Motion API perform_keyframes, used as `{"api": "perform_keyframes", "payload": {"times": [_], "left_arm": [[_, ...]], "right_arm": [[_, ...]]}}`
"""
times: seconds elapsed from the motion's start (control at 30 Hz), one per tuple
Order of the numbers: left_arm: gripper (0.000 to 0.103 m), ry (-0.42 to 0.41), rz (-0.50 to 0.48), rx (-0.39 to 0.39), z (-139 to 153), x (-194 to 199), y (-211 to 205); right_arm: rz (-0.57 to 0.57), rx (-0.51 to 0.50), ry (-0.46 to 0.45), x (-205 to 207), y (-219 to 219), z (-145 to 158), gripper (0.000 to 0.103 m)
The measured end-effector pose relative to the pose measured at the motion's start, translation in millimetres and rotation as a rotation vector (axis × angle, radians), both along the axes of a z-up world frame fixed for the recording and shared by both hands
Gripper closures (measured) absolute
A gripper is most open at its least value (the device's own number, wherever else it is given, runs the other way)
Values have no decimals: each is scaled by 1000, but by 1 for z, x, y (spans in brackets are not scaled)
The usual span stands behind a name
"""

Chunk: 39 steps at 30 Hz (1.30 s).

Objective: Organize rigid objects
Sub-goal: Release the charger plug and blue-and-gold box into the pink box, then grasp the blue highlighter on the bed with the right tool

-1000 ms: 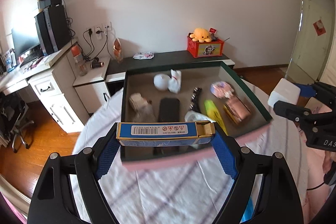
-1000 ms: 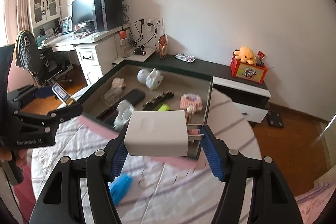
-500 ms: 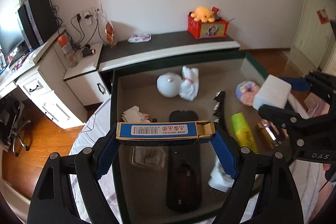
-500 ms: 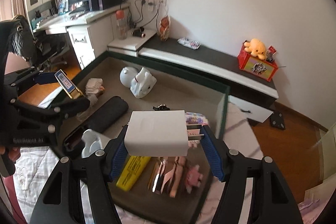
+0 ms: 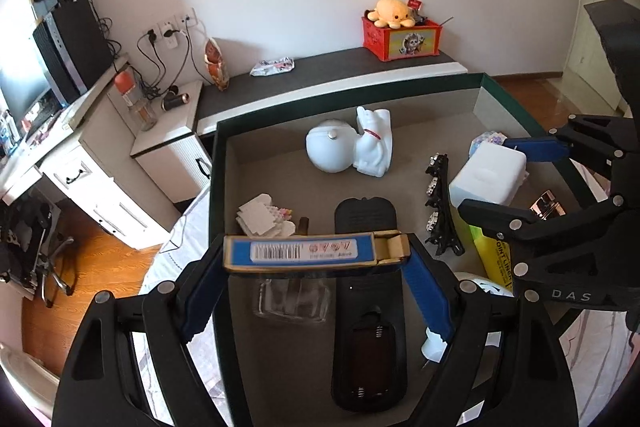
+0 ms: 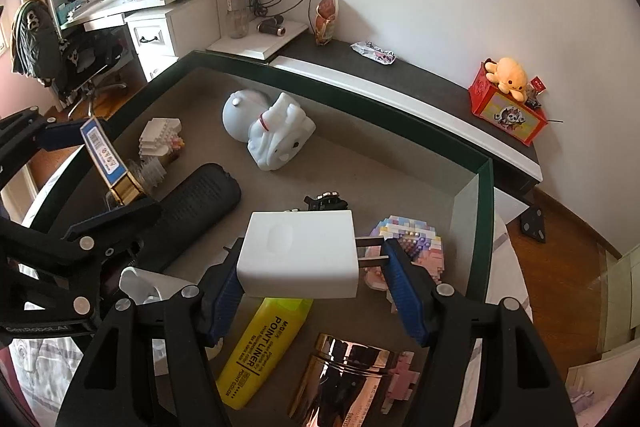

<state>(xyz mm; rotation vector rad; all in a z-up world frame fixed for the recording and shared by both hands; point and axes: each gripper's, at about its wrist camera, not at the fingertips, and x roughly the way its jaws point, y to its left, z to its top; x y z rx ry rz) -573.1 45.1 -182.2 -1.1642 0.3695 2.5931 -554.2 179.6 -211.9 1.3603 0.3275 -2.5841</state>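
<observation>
Fingers clamp blue box endwise, lying crosswise above tray.

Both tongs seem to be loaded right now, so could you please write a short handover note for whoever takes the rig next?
Left tongs: shut on the blue-and-gold box, above the tray's left half.
Right tongs: shut on the white charger, prongs against one pad, over the tray's right half.
Done: figurine, black case, highlighter and other items lie in the tray.
Left: set both held items down inside, then release.
</observation>
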Motion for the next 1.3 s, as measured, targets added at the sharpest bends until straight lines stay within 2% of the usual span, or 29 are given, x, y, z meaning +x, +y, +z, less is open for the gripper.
{"api": "perform_keyframes", "payload": {"times": [0.1, 0.37, 0.43, 0.67, 0.83, 1.03, 1.13, 1.3], "left_arm": [[18, 11, 15, 10, 4, 2, -4], [4, 42, 30, 31, 18, 22, -14], [0, 64, 46, 31, 25, 33, -20], [0, 115, 84, 67, 46, 76, -45], [0, 147, 85, 81, 56, 116, -62], [0, 163, 92, 86, 51, 158, -83], [0, 157, 93, 76, 44, 173, -91], [0, 139, 87, 93, 36, 187, -105]], "right_arm": [[-3, 2, 8, 2, -2, 1, 36], [-7, -12, 74, 22, -4, 25, 35], [-13, -15, 104, 32, -5, 35, 24], [-30, -42, 188, 82, -8, 68, 23], [-50, -75, 218, 122, -12, 76, 23], [-85, -127, 220, 175, -25, 65, 23], [-128, -125, 186, 196, -32, 46, 23], [-180, -140, 102, 206, -39, 12, 23]]}}
